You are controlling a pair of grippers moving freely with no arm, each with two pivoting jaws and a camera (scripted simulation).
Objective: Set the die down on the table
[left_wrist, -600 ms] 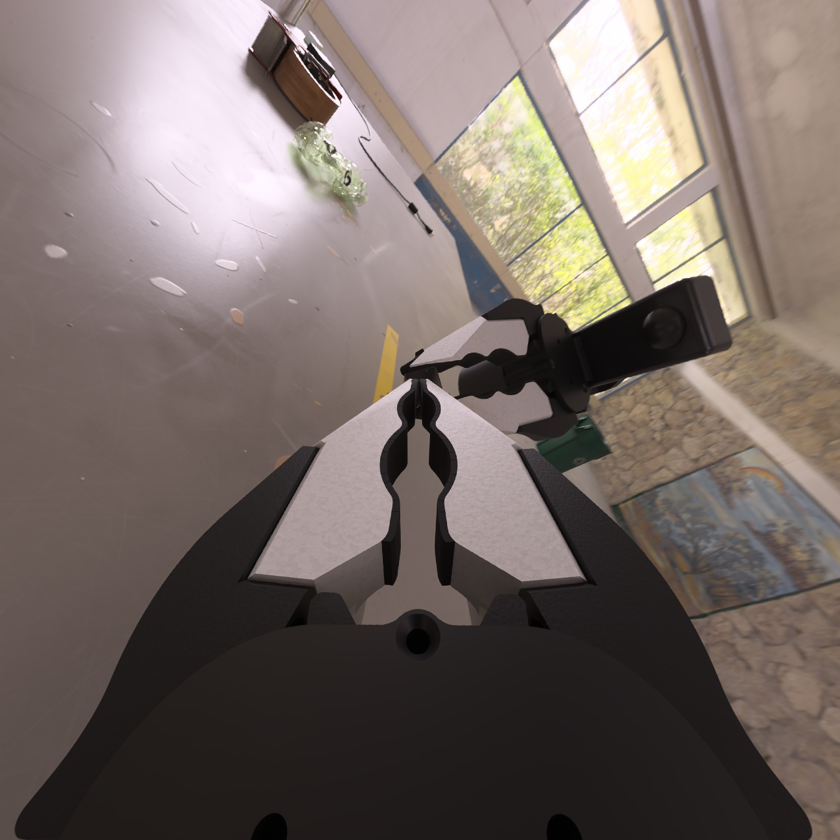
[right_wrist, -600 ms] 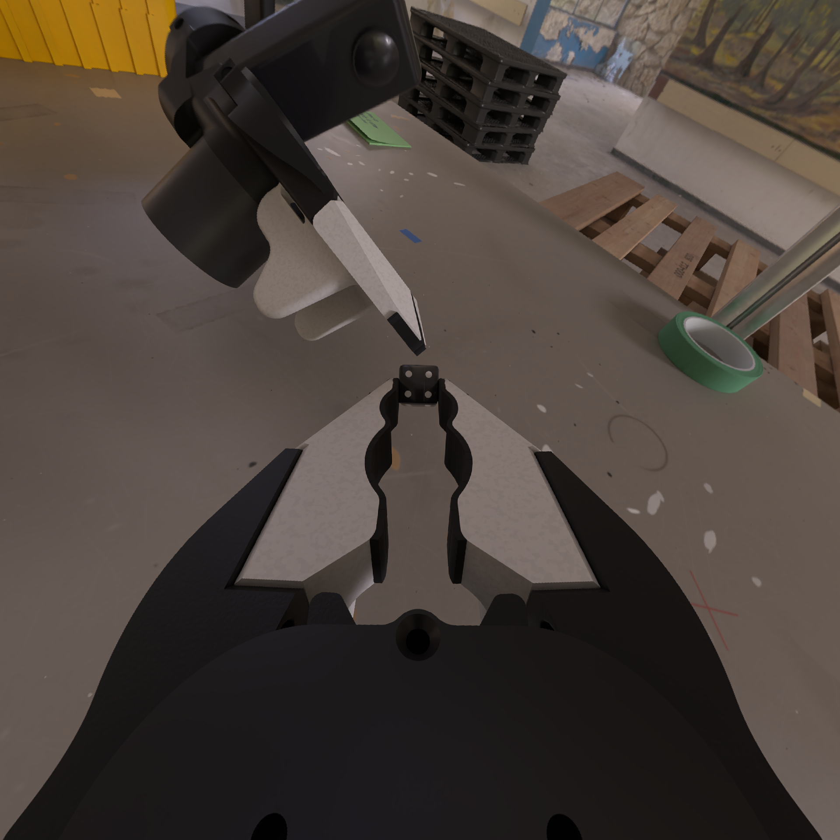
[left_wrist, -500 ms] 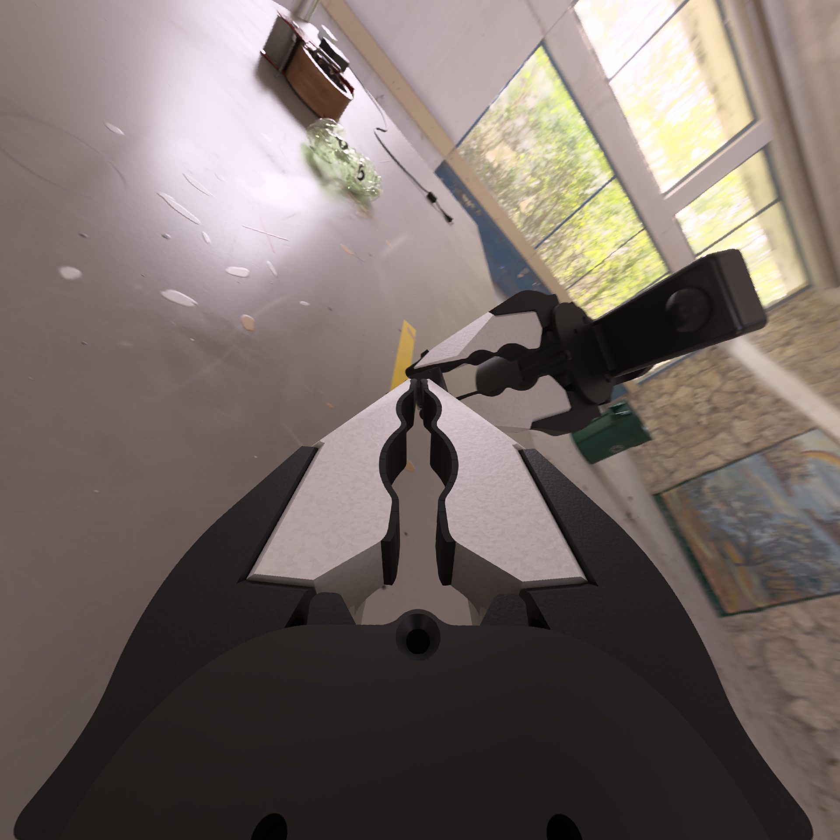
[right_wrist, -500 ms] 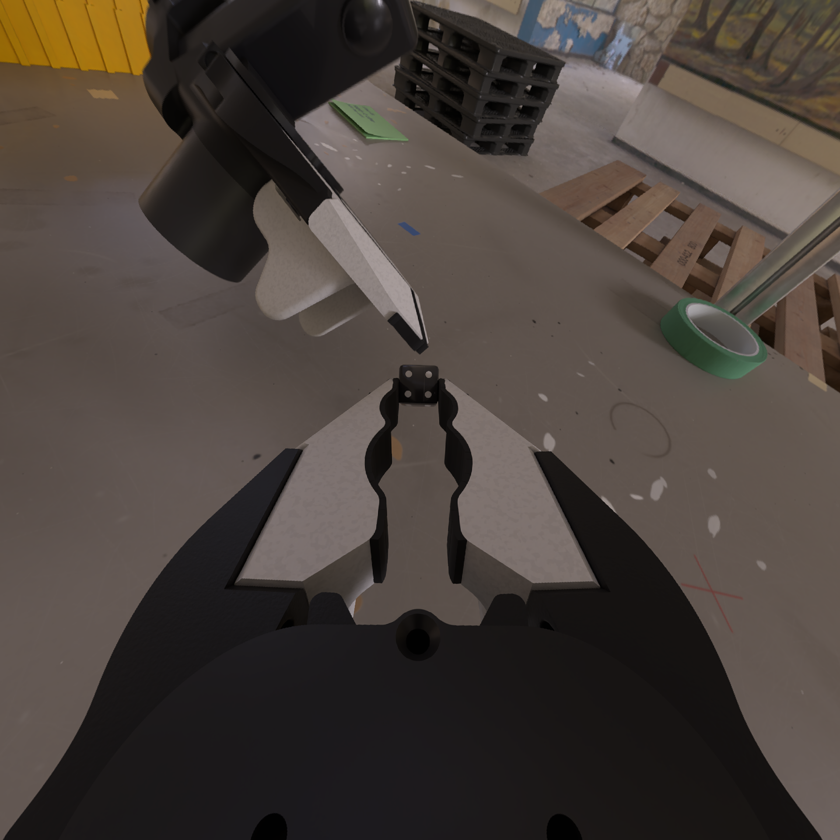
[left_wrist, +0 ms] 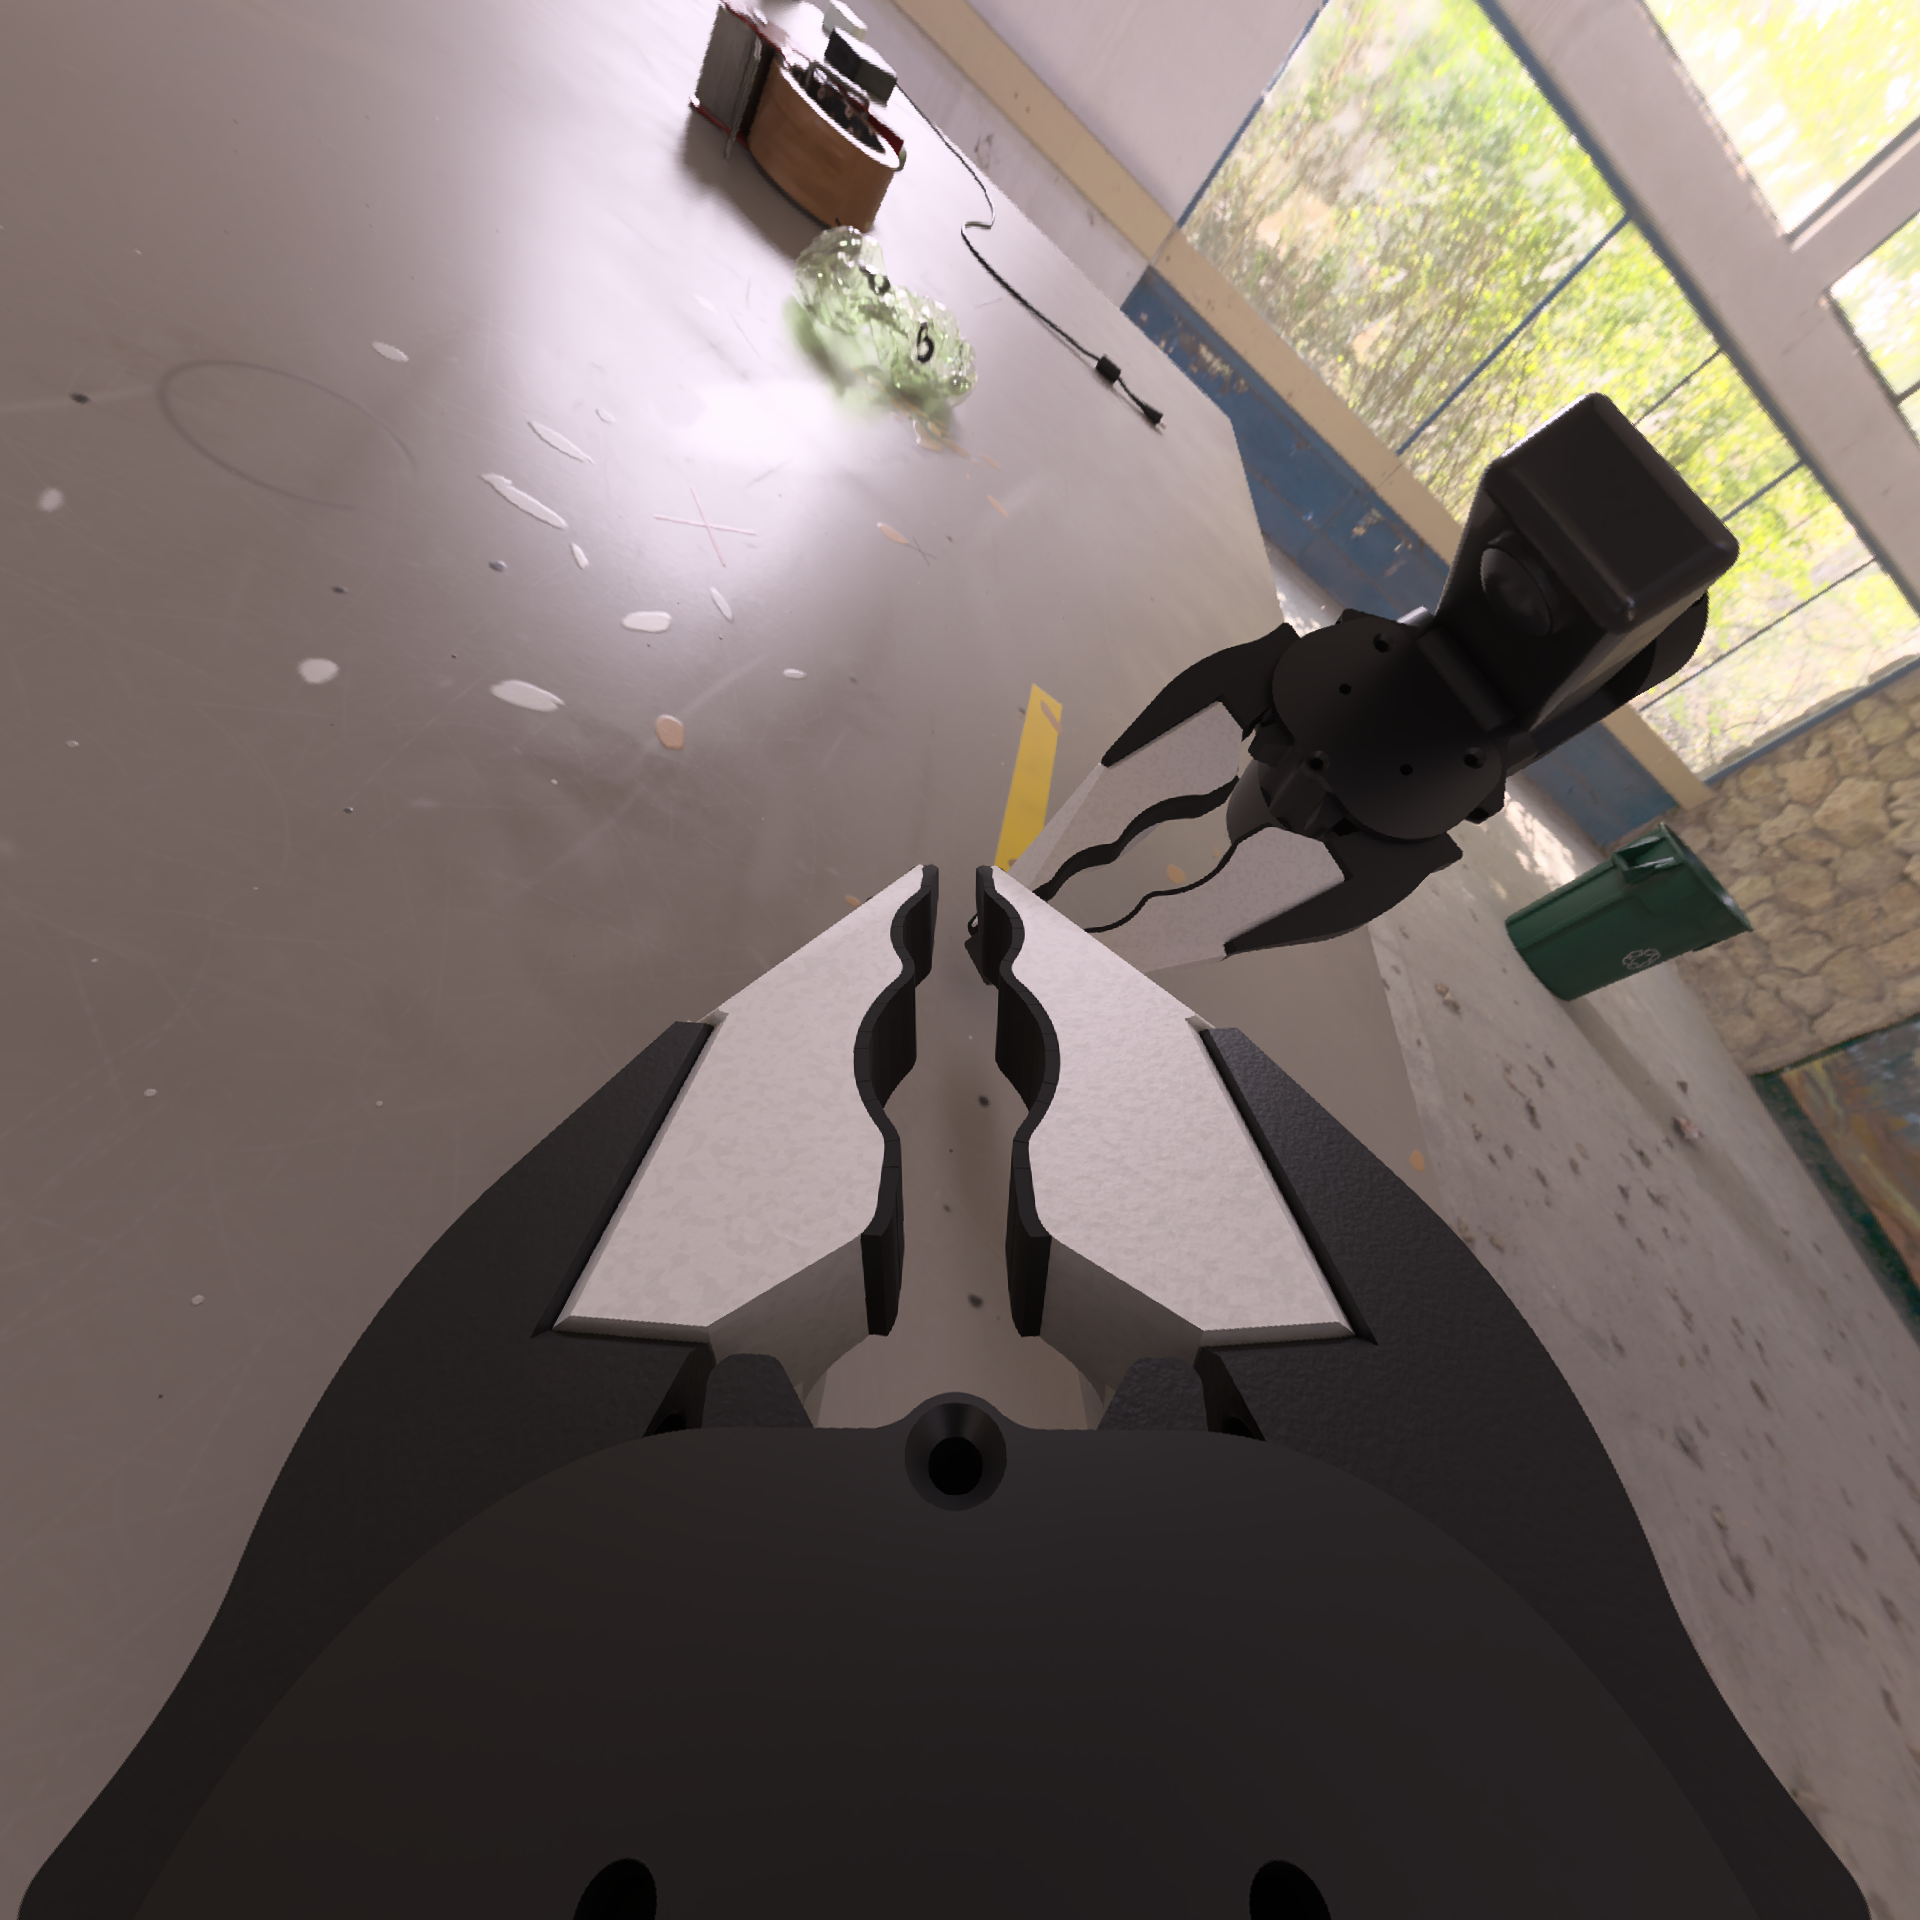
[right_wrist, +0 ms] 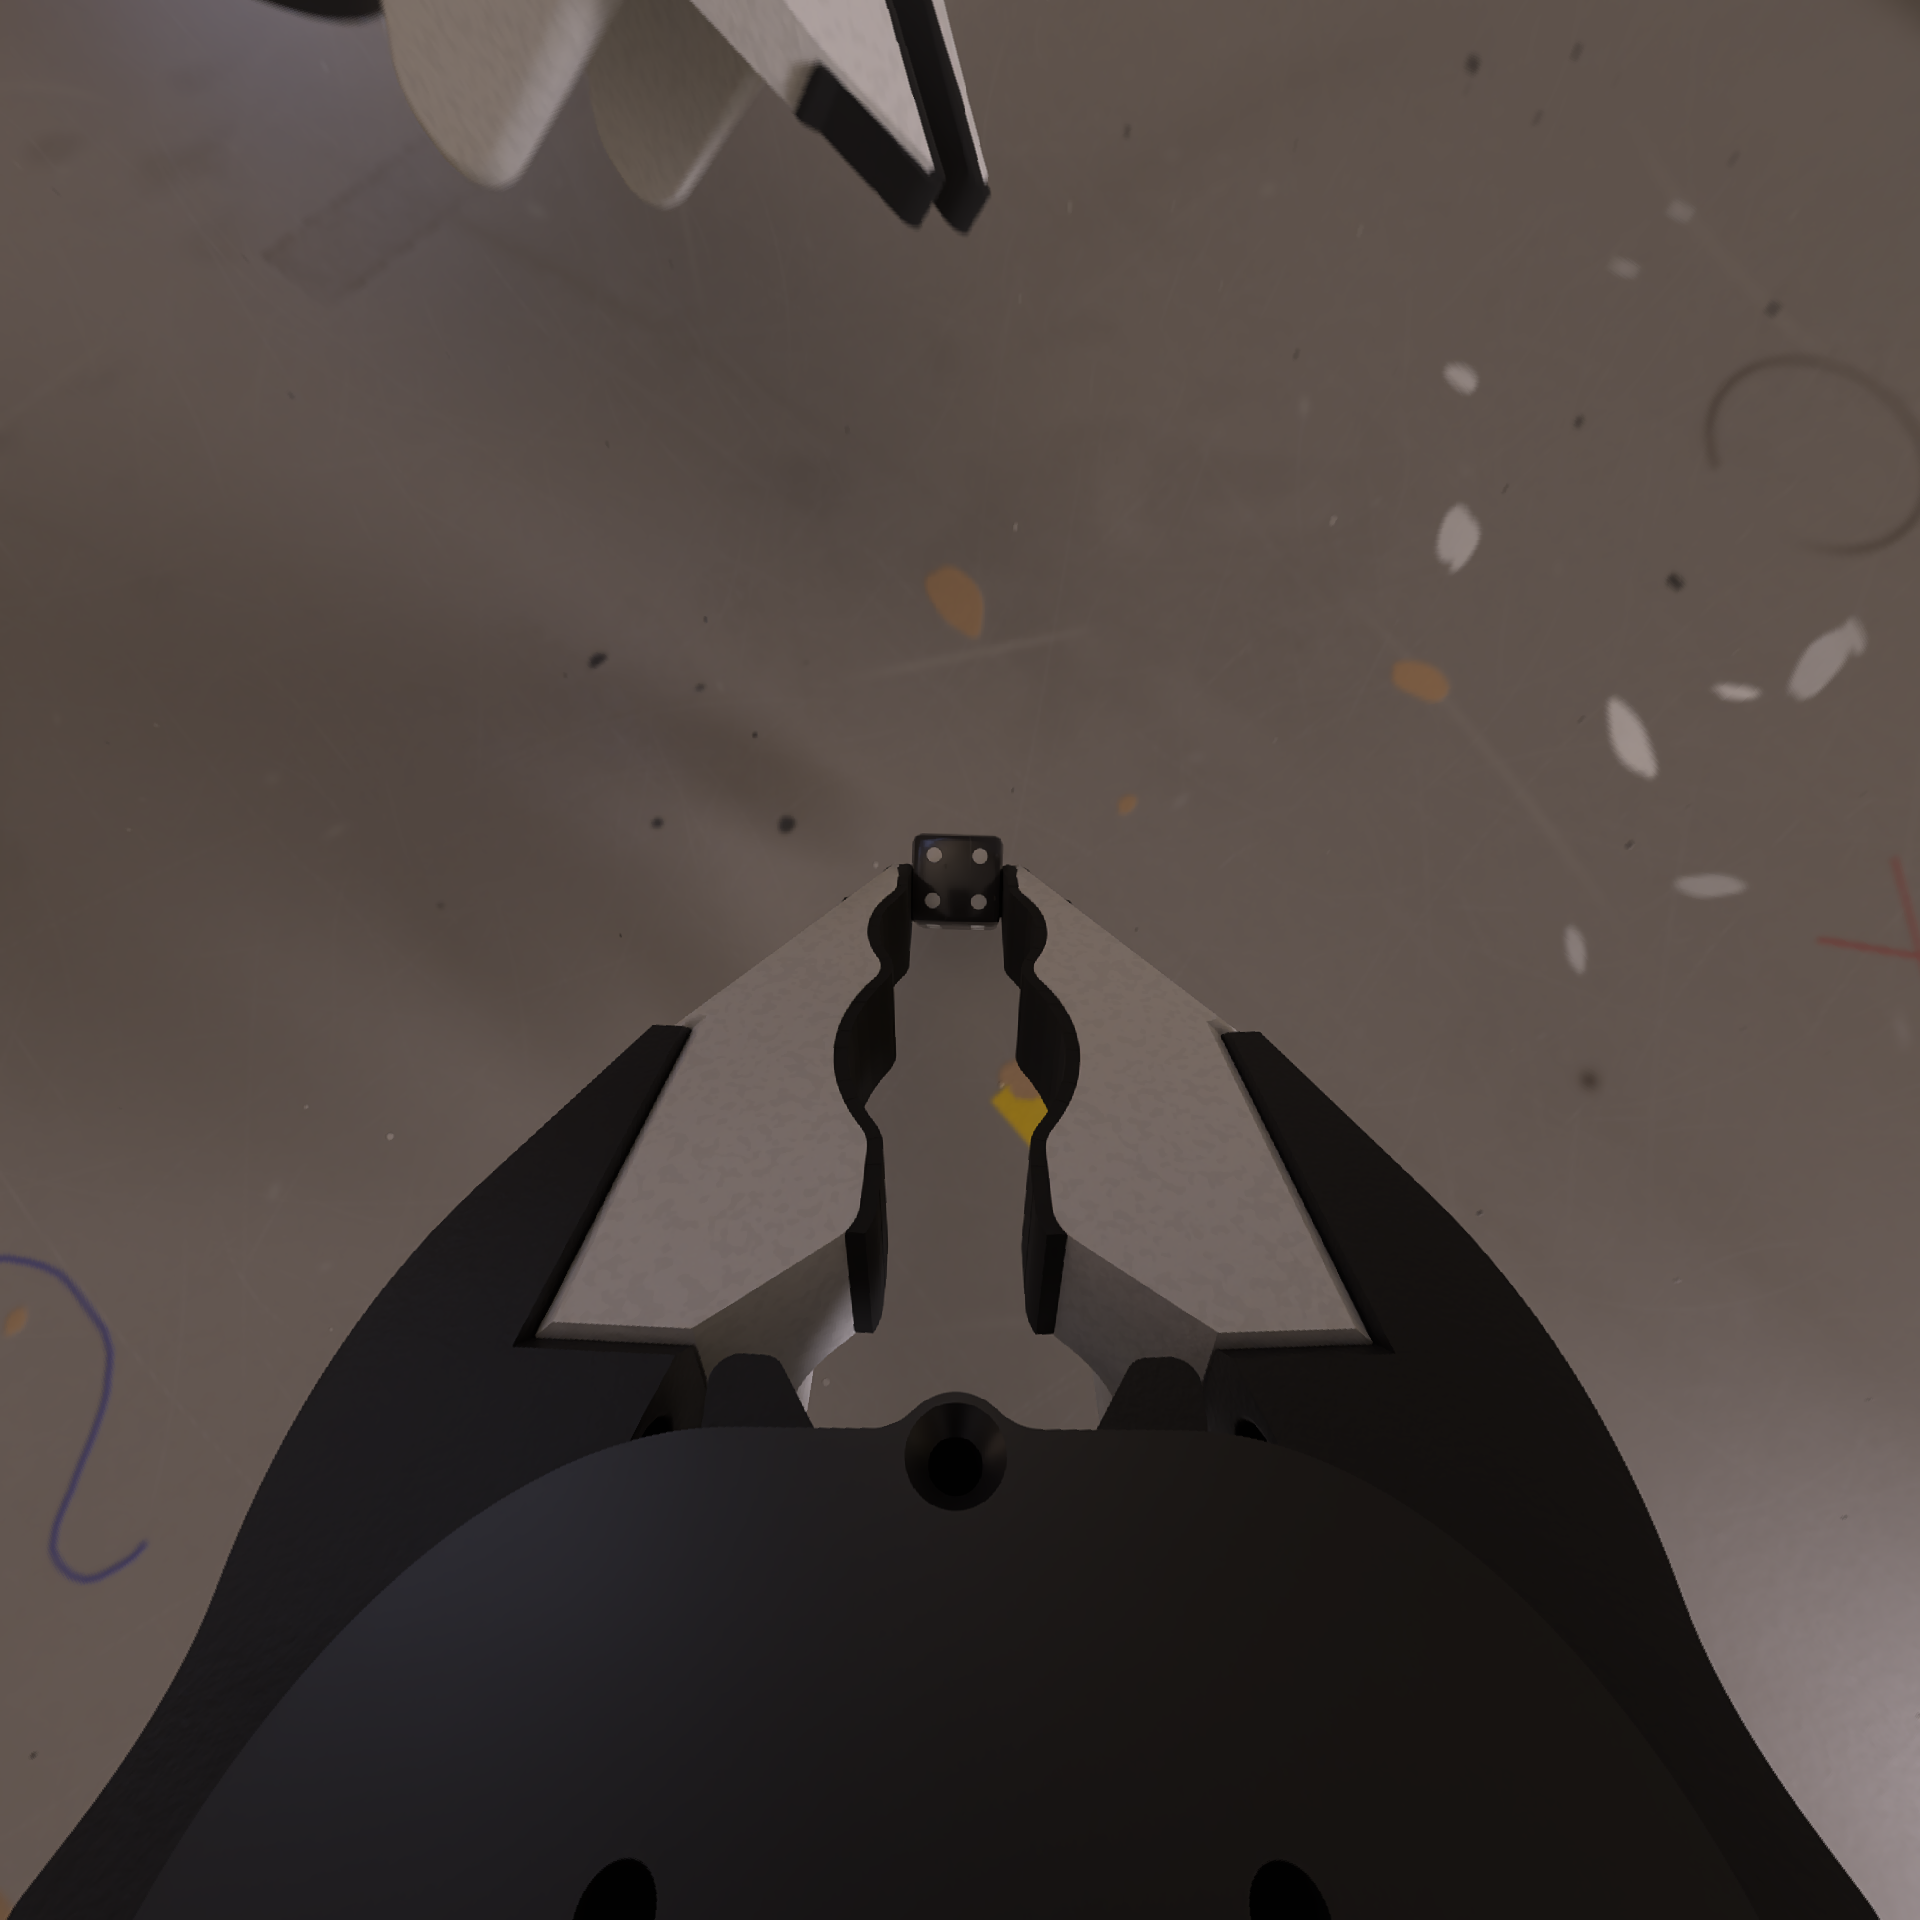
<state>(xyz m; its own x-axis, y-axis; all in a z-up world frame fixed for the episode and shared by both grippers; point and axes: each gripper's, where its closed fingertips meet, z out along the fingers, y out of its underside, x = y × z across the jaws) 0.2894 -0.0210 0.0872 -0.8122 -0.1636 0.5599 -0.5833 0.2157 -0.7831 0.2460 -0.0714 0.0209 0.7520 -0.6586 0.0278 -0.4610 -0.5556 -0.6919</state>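
Observation:
A small black die [right_wrist: 956, 878] with white pips sits pinched between my right gripper's [right_wrist: 956, 896] fingertips, its four-pip face toward the camera. The right gripper points steeply down at the grey, paint-flecked table [right_wrist: 1247, 520], and I cannot tell if the die touches it. My left gripper [left_wrist: 953, 888] is empty, its tips parted by a narrow gap. In the right wrist view its fingertips [right_wrist: 961, 197] hang at the top edge, well apart from the die. In the left wrist view the right gripper [left_wrist: 1049, 899] reaches in from the upper right, its tips partly hidden behind my right finger.
A crumpled clear green object [left_wrist: 883, 322], a brown box of gear [left_wrist: 810, 135] and a black cable [left_wrist: 1039, 301] lie at the table's far end. A yellow strip [left_wrist: 1029, 779] lies near the table edge. A green bin [left_wrist: 1621, 904] stands on the floor beyond.
The right gripper has tilted down toward the table with the die still held. The left gripper's tips have parted slightly, and it now sits farther from the die.

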